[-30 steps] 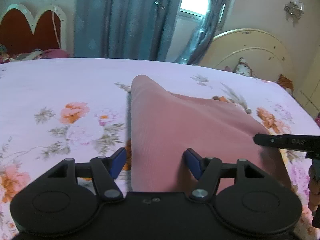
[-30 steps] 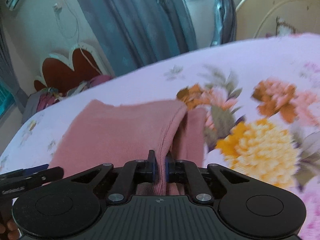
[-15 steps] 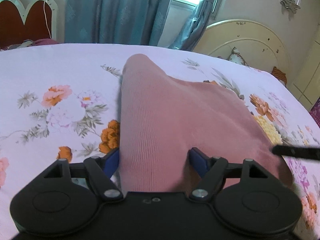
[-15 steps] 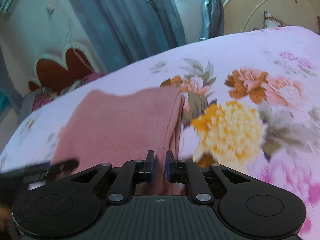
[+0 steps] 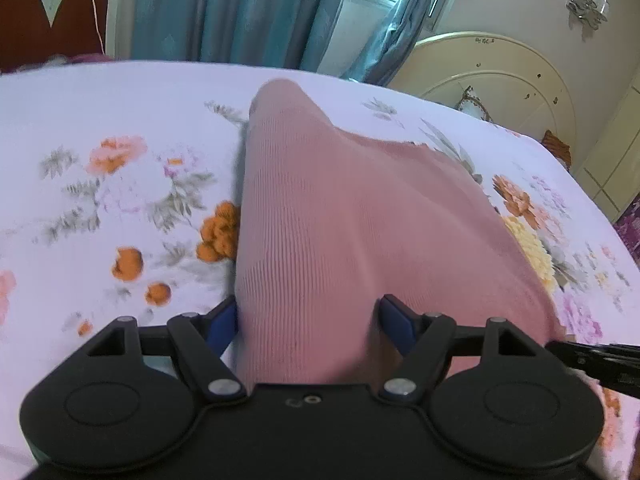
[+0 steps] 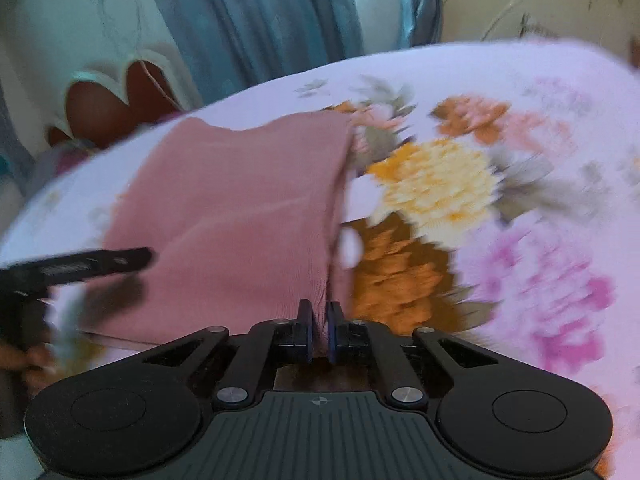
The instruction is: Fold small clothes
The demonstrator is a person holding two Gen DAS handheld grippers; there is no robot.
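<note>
A pink ribbed knit garment (image 5: 352, 216) lies on the floral bedsheet (image 5: 120, 184), its near edge raised toward both cameras. My left gripper (image 5: 308, 320) is open, with its blue pads either side of the cloth's near-left part. My right gripper (image 6: 319, 332) is shut on the garment's near-right edge (image 6: 248, 216), a fold pinched between its pads. The right gripper's finger shows at the lower right of the left wrist view (image 5: 596, 360). The left gripper's finger shows at the left of the right wrist view (image 6: 88, 264).
The floral sheet (image 6: 520, 200) covers the whole bed. Cream headboard (image 5: 500, 80) at the far right, blue curtains (image 5: 240, 8) and a window behind. A red heart-shaped board (image 5: 52, 20) stands at the far left.
Both grippers have pulled back toward me with the garment, drawing its near edge along the sheet. The right wrist view swung and blurred. The left jaws stay open, the right stay shut.
</note>
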